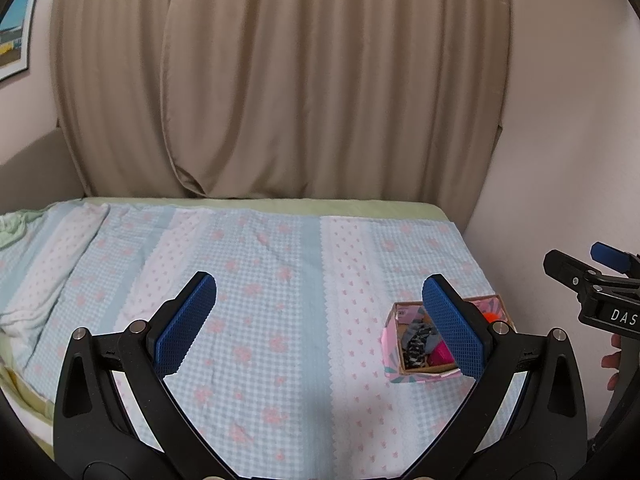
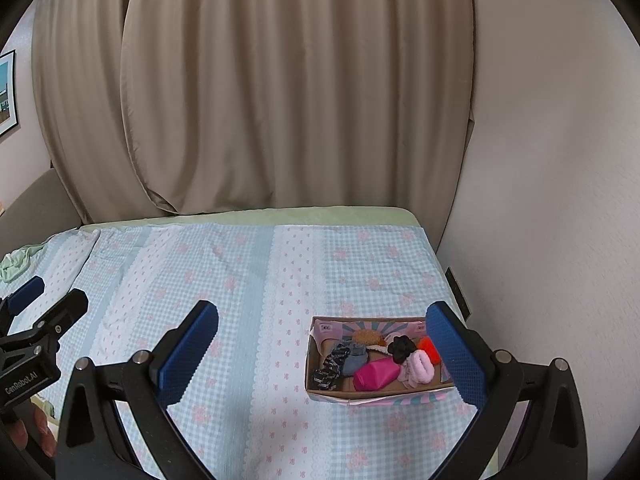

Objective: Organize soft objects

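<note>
The shallow cardboard box with pink and teal patterned walls (image 2: 380, 394) is sitting on the blue-and-white checked bedspread with pink flowers (image 2: 240, 320), towards the bed's right side and near the pale wall (image 2: 540, 240). Inside it the soft objects are lying packed together: a magenta fabric pouch (image 2: 376, 374), a pale pink fluffy scrunchie (image 2: 420, 368), a black scrunchie (image 2: 401, 347), an orange-red fluffy item (image 2: 429, 347), a brown furry item (image 2: 368, 336), a grey-blue denim piece (image 2: 355, 358) and a black patterned strip (image 2: 330, 368). In the left wrist view the box (image 1: 416, 376) is partly hidden behind a blue pad.

The right gripper (image 2: 322, 360) is hovering above the bedspread with its blue-padded jaws spread wide, holding nothing; its right finger is overlapping the box's right end in view. The left gripper (image 1: 320, 324) is likewise standing wide apart and empty over the bedspread (image 1: 260, 300), left of the box.

Beige pleated curtains (image 2: 260, 100) are hanging behind the bed, and a framed picture (image 1: 16, 32) is hanging on the left wall
</note>
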`<move>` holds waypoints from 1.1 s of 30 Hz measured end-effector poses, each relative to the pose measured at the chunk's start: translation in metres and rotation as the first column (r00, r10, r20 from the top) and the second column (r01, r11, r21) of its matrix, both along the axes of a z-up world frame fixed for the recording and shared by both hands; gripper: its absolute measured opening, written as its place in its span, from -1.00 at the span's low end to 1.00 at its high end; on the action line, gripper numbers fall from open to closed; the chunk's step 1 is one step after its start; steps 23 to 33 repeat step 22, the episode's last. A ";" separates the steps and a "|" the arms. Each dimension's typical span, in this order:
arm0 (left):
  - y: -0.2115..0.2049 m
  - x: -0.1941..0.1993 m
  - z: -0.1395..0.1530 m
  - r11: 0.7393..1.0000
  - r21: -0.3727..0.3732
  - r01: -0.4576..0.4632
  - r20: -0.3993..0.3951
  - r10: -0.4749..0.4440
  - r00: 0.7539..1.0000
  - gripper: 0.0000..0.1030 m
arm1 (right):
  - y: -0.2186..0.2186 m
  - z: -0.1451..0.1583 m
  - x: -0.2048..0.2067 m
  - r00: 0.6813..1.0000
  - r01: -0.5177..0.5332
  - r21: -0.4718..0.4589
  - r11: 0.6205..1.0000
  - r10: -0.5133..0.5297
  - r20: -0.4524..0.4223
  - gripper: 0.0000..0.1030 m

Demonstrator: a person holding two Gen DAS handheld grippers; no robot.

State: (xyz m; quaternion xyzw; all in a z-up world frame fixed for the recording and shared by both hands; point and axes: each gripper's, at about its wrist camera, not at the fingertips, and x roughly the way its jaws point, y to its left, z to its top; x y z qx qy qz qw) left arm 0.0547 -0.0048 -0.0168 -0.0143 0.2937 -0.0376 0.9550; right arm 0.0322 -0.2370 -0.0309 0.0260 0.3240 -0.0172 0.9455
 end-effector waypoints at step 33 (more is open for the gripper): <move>-0.006 0.011 -0.003 1.000 0.011 -0.002 0.048 0.001 0.999 0.99 | 0.006 -0.007 0.015 0.999 0.026 -0.008 1.000 -0.026 -0.028 1.00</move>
